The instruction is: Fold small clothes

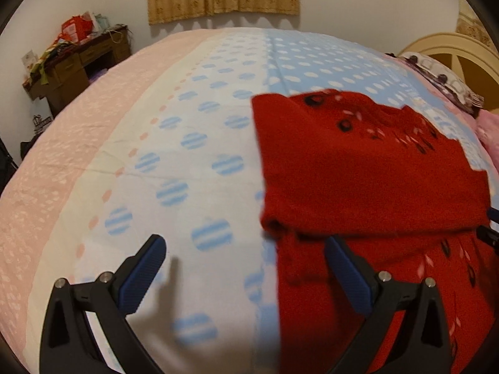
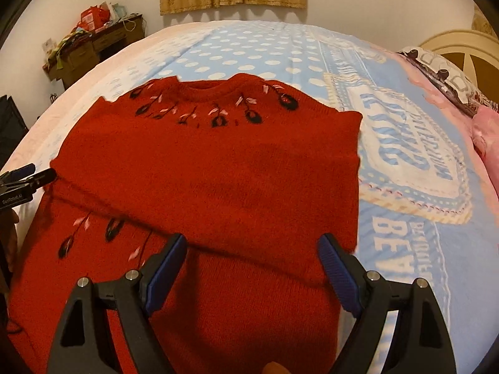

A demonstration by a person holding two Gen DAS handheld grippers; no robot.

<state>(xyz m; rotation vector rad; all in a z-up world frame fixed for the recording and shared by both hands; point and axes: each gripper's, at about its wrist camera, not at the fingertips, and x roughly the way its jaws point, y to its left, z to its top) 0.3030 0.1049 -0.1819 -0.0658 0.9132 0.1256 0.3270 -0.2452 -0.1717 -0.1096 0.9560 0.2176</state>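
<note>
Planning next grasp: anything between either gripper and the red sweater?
Nothing visible. The red knitted sweater lies bare on the dotted bedsheet; the right gripper and left gripper hang right by it, jaws open.

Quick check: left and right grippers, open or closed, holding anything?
Left gripper: jaws open, holding nothing, above the bedsheet beside the red sweater.
Right gripper: jaws open, holding nothing, over the sweater.

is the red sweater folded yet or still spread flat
Partly folded. The red sweater has a sleeve laid across its front, forming a doubled layer, while the embroidered collar and lower body lie flat on the bedspread.
</note>
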